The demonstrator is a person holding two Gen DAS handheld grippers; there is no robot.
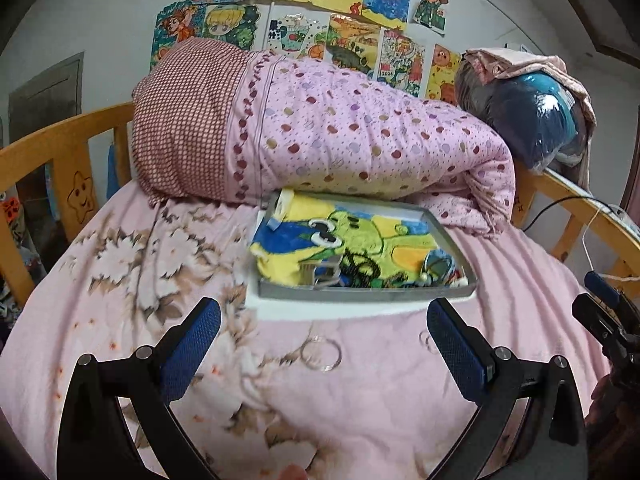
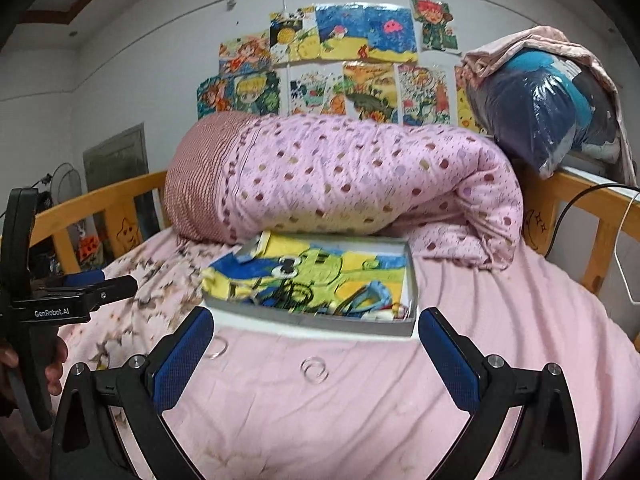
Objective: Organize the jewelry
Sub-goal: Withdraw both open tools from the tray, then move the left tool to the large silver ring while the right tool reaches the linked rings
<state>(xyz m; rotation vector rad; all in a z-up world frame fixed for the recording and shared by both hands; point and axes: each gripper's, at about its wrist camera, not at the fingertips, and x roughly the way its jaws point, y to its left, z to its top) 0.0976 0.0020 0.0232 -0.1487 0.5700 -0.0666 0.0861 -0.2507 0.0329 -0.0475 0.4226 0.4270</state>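
Both hand-held grippers, left (image 1: pixel 324 328) and right (image 2: pixel 316 332), gape apart over clear bangles (image 1: pixel 321 354); jewelry box (image 1: pixel 452 236) at twelve o'clock.

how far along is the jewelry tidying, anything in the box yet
Partly done, it seems: a few small pieces already lie at the near edge of the tray, on its cartoon towel. Nothing is in hand: the left gripper and right gripper are both open and empty. Left: the clear bangles and smaller rings on the pink bedsheet in front of the tray.
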